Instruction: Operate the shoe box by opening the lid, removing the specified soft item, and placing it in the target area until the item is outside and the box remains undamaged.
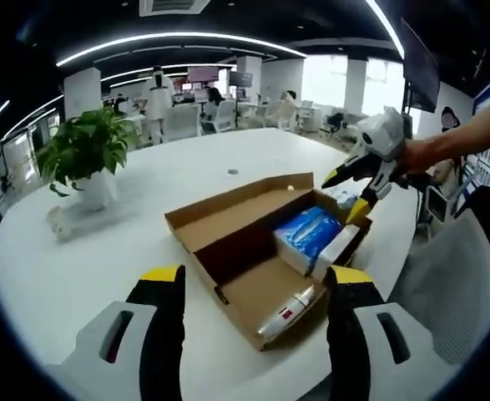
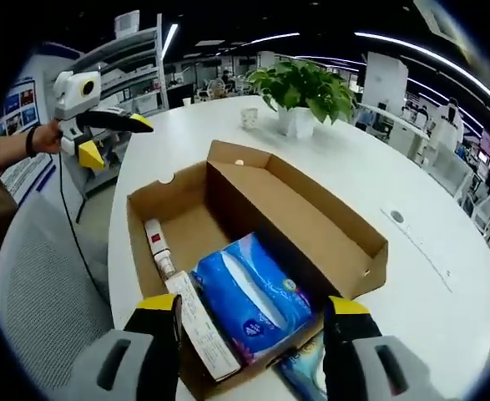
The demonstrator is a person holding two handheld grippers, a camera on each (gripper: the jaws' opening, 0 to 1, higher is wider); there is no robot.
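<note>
White round table point(image 2: 445, 276), open office behind. Shoe box point(image 2: 345, 230) is seen lid-open; blue soft pack point(image 2: 249, 301) lies lengthwise between the spread, empty jaws of the right gripper point(image 2: 251, 313). Left gripper point(image 1: 253, 280), also spread and empty, is held farther off.

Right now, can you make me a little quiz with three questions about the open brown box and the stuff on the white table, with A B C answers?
1. Where does the blue soft plastic pack lie?
A. Inside the brown cardboard shoe box
B. Beside the plant
C. On a chair

2. What colour are the tips of the right gripper?
A. Red
B. Yellow
C. Green

3. How is the box lid?
A. Taped shut
C. Torn off
B. Folded open

Answers:
1. A: the pack sits between the box walls, next to a white and red tube.
2. B: both tips show yellow.
3. B: the lid lies back, attached, with the inside showing.

The green potted plant stands apart on the white table.
</note>
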